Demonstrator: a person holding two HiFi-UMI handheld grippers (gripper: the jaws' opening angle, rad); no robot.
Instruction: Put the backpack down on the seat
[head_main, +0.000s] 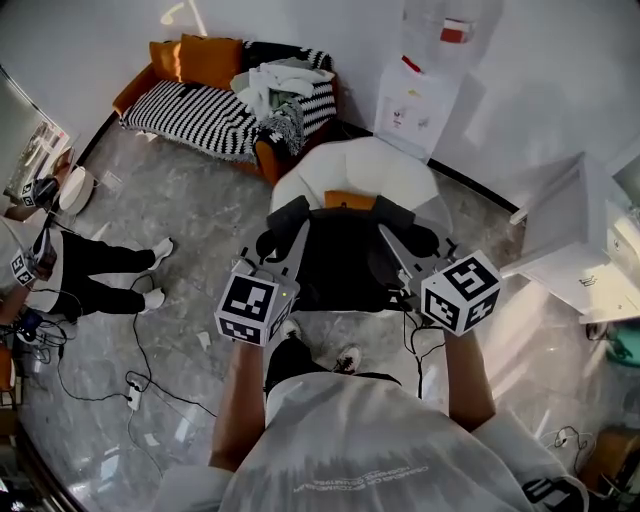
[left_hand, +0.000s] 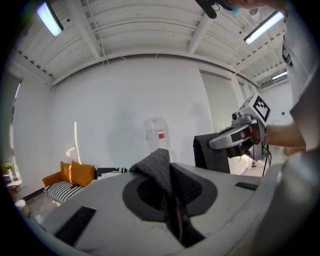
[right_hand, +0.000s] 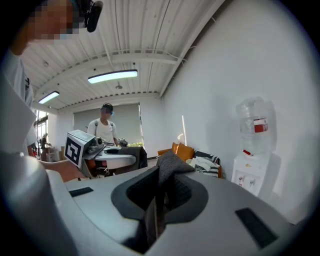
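I have both tools squeezed narrow on cloth. The left gripper (head_main: 293, 238) pinches a grey fold on the left side of the backpack (head_main: 345, 265), and the right gripper (head_main: 392, 240) pinches a matching fold on its right side. The black pack hangs between them, just on the near side of the white round seat (head_main: 350, 160).

Far left of the seat stands a sofa (head_main: 190, 105) with a striped cover, orange cushions and a heap of clothes (head_main: 275, 90) at its right end, close to the seat's back. A water dispenser (head_main: 420, 90) stands against the far wall on the right. A white table (head_main: 575, 235) sits to the right. On the left a seated person (head_main: 90, 265) stretches their legs toward the middle of the room. Cables (head_main: 140, 350) and a power strip (head_main: 133, 397) trail over the floor, near and to the left.

The pack covers the seat's near rim, so I cannot tell whether it touches the seat. An orange patch (head_main: 350, 200) shows at the pack's far edge, and I cannot tell whether it belongs to the pack or to the seat. The gripper views show only pinched fabric, not the pack's body.

Bare floor lies open between the seat and the person's feet. The gap between the seat and the table is narrower.
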